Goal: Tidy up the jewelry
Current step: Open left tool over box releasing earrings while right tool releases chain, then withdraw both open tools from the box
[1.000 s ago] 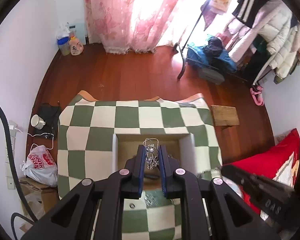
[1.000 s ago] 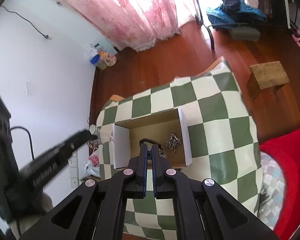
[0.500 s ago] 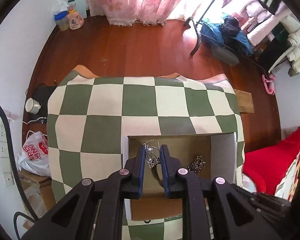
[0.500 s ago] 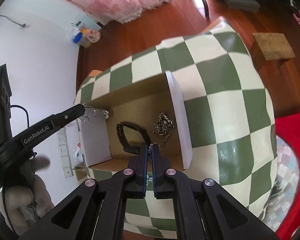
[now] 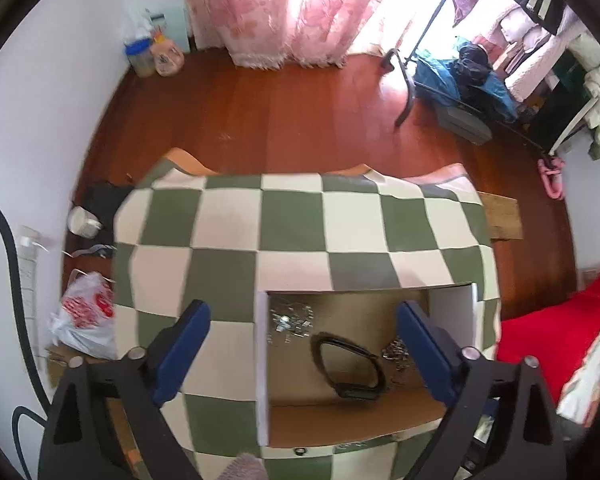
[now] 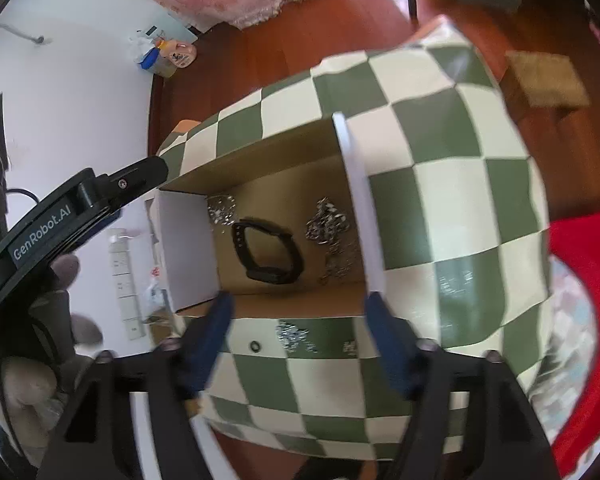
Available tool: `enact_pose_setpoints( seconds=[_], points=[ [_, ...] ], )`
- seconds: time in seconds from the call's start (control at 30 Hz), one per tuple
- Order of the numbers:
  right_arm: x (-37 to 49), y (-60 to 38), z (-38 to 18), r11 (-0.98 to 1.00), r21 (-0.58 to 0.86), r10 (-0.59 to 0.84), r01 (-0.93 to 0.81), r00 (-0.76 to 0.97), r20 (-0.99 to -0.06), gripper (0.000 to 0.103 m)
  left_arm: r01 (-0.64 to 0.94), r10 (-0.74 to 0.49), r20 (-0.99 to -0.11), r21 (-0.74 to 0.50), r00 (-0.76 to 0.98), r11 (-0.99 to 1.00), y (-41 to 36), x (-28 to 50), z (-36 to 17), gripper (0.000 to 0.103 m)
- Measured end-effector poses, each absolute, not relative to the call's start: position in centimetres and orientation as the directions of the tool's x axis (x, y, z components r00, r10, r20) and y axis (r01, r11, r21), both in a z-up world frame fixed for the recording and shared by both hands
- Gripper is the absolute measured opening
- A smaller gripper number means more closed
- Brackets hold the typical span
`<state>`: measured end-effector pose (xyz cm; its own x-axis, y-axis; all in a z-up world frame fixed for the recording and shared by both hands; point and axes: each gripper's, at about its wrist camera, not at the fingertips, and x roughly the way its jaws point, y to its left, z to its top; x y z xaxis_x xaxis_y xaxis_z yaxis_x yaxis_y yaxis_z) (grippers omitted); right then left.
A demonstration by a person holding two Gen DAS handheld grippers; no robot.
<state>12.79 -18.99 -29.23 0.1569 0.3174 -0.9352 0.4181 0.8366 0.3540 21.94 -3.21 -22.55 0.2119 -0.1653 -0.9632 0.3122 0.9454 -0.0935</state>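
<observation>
An open cardboard box [image 5: 261,364] [image 6: 356,200] lies on the green and cream checked table. Inside are a silver necklace pile [image 5: 291,321] [image 6: 222,209] at the left, a black wristband [image 5: 350,367] [image 6: 267,250] in the middle and a silver chain [image 5: 396,354] [image 6: 328,226] at the right. My left gripper [image 5: 304,354] is open and empty above the box; it also shows in the right wrist view [image 6: 100,196]. My right gripper [image 6: 298,342] is open and empty at the box's near edge. A silver chain piece [image 6: 292,334] and a small ring [image 6: 255,346] [image 5: 299,451] lie on the cloth in front of the box.
The table stands on a wood floor with pink curtains [image 5: 276,12] behind. A clothes rack [image 5: 500,52] is at the far right, a red cushion [image 5: 548,336] at the right, a plastic bag [image 5: 88,320] and a mug [image 5: 81,221] at the left.
Both grippers opened wide. The necklace held by the left gripper now lies in the box's left corner. The chain held by the right gripper now lies on the cloth before the box.
</observation>
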Motion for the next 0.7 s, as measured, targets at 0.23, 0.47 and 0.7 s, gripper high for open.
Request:
enact_pose_setpoints(
  seconds=[0.23,0.47,0.7],
  points=[
    [11.3,-18.3,-25.8,0.927,0.029,-0.038,0.373,0.171,-0.985,0.095,0.281,-0.035,-0.918,0.085,0.395,0.956,-1.4,19.2,-19.6,0.103],
    [9.8,-17.6,-25.2,0.933,-0.033,-0.114,0.358,0.205,-0.972,0.096,0.205,0.002,-0.909,0.096,0.417,0.974,1.8,15.3,-18.5,0.103],
    [7.3,-15.7,-23.7,0.941,-0.016,-0.124,0.337,0.301,-0.946,0.096,0.192,0.014,-0.889,0.115,0.458,0.975,3.2,11.6,-17.3,0.103]
  ],
)
